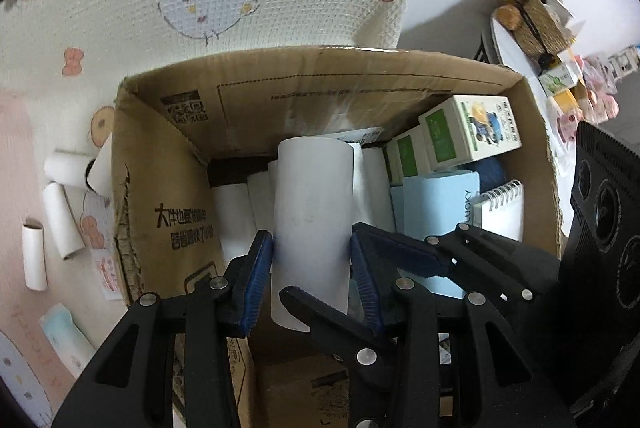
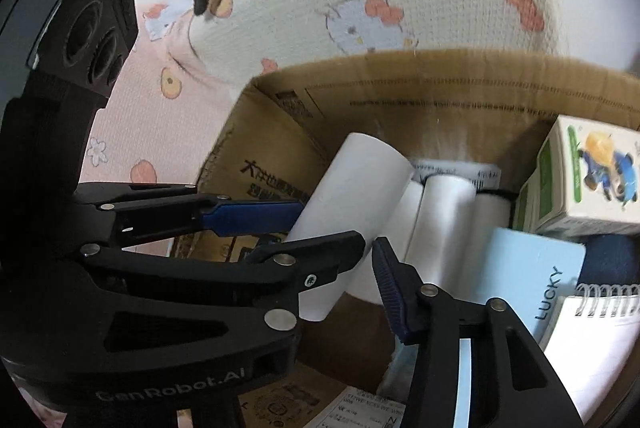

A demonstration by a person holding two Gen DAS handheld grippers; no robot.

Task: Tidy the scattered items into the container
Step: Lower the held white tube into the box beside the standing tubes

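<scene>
While the left hand-held gripper (image 1: 312, 268) is clamping a white paper tube (image 1: 312, 220) between its blue pads, long axis running along the fingers, down into the cardboard box (image 1: 168, 187), the right hand-held gripper (image 2: 356, 256) is hanging empty and part-open just beside it.
</scene>
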